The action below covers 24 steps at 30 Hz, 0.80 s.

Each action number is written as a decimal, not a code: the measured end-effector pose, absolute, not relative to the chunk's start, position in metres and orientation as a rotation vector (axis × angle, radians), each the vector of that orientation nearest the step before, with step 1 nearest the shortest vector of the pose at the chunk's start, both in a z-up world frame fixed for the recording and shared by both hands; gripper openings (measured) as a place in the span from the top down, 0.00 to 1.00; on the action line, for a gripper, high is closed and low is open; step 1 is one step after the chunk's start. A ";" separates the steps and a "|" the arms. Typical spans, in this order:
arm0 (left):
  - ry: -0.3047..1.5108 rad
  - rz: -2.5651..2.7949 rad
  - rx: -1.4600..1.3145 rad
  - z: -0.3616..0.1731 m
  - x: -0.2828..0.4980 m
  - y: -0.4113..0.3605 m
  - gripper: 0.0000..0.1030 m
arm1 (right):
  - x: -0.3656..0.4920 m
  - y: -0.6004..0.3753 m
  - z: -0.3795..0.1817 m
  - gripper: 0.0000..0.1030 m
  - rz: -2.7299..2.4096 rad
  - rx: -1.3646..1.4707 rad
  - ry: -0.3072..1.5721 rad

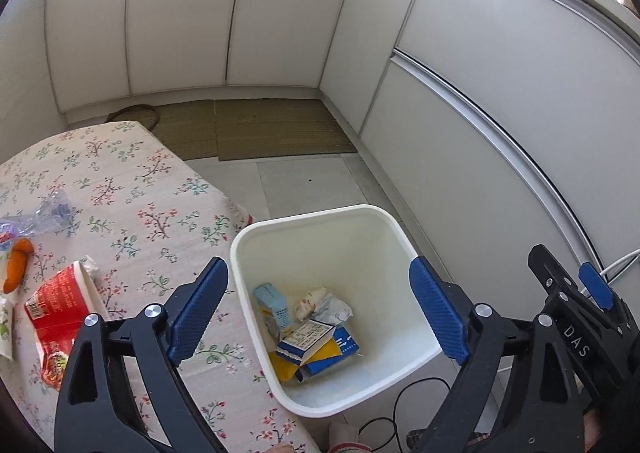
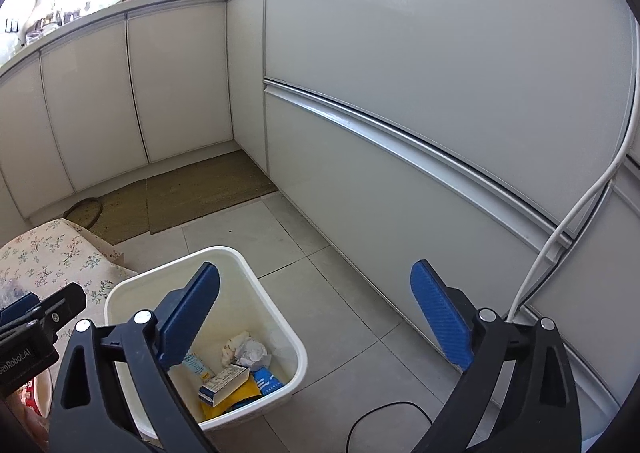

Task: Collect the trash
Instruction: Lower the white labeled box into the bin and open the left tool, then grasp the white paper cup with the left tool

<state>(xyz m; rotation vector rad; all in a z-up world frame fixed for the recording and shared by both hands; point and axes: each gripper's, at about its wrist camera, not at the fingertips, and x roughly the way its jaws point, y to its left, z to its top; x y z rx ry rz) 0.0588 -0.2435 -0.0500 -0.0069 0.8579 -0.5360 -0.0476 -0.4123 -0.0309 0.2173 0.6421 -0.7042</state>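
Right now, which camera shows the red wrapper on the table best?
The left wrist view: the red wrapper lies in plain sight on the floral tablecloth. In the right wrist view only a red sliver shows at the lower left edge, behind the tongs.

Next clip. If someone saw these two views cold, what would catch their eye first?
Probably the white bin on the tiled floor beside the table, with boxes and crumpled paper already in its bottom. Next, the floral tablecloth, where a red cup and a clear plastic wrapper lie uncollected. Both the left gripper and right gripper are open and empty.
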 end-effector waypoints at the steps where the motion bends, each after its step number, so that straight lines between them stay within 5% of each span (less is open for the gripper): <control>1: 0.858 -0.517 -0.011 -0.049 0.060 -0.237 0.13 | -0.045 -0.408 -0.030 0.06 -0.698 0.210 0.639; 24: 0.877 -0.112 -0.174 -0.029 0.065 -0.052 0.08 | 0.020 -0.257 -0.007 0.06 -0.409 0.108 0.626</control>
